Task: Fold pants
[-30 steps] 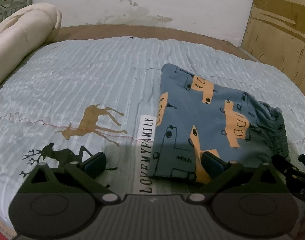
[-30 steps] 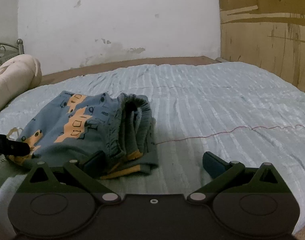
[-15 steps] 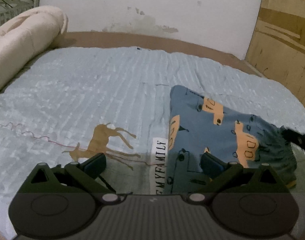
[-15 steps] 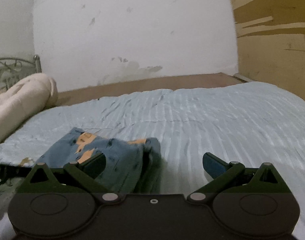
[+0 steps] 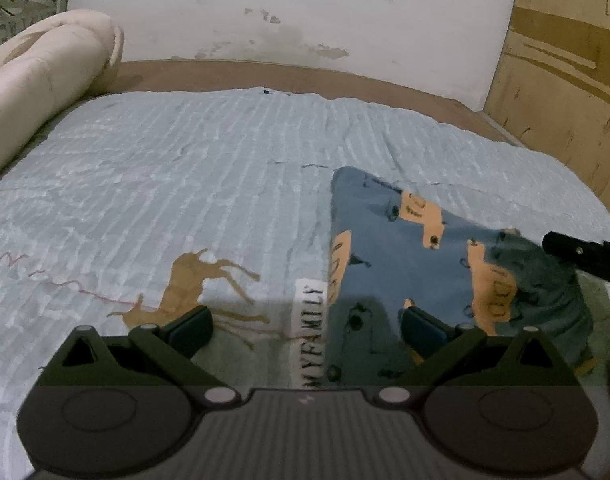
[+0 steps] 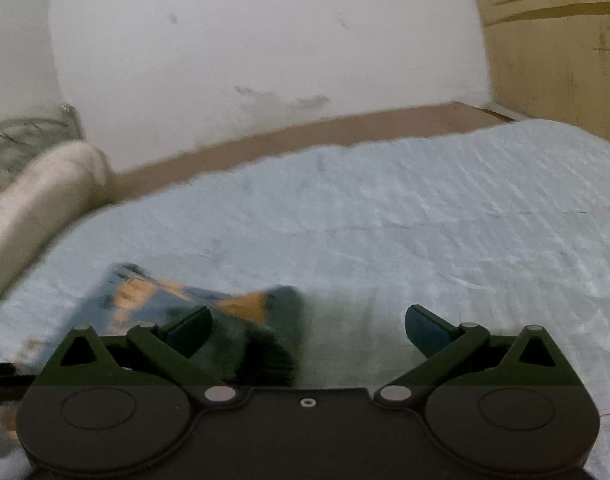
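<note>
The left gripper has its jaws spread wide with nothing between them, and the right gripper is splayed and empty as well — neither touches cloth. The pants lie ahead of the left gripper and off to its right, a compact blue bundle with orange patches resting flat on the pale blue bedspread; the darker waistband end sits on the far right of the stack, near where the right gripper pokes into the left view. From the right gripper the pants appear low and to its left, blurred. A rolled cream blanket lies far off to the left. Judging by the tidy layered stack and both grippers free, the folding looks essentially done — at most a smoothing press or straightening remains.
</note>
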Available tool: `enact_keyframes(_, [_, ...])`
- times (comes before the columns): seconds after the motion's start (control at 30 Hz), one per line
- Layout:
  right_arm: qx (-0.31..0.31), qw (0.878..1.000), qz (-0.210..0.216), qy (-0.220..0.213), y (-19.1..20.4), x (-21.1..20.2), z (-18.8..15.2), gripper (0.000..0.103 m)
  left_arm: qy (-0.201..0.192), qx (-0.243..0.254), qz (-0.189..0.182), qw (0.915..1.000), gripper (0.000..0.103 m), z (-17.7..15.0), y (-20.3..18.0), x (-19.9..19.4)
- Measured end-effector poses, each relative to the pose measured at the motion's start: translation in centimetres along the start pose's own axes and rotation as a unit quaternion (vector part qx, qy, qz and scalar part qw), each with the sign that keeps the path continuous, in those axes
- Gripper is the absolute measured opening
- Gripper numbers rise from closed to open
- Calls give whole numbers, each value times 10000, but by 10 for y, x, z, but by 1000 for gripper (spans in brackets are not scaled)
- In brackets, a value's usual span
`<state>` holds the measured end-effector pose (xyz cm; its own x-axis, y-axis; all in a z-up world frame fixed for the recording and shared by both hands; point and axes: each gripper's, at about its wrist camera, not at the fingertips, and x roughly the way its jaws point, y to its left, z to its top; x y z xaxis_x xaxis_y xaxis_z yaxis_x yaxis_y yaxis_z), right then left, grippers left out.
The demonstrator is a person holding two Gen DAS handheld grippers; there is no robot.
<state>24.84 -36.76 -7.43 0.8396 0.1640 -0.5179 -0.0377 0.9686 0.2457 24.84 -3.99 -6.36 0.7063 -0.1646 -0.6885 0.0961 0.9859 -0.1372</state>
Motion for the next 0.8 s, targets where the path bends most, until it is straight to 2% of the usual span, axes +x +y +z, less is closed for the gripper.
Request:
enact_keyframes(0.1, [284, 9970, 700, 184, -3, -3, -4, 102, 57, -28, -126, 9999, 102, 2, -3, 4])
enact_keyframes(0.23, [539, 9893, 1152, 718, -9, 9, -17, 102, 213, 33, -275, 9994, 102, 3, -10, 15])
enact_keyframes(0.43, [724, 9866, 1308, 661, -19, 10, -22, 102, 252, 99, -177, 9995, 102, 2, -15, 18])
enact_keyframes(0.8, [651, 9880, 1287, 551, -15, 10, -26, 102, 258, 112, -164, 9995, 102, 2, -15, 18])
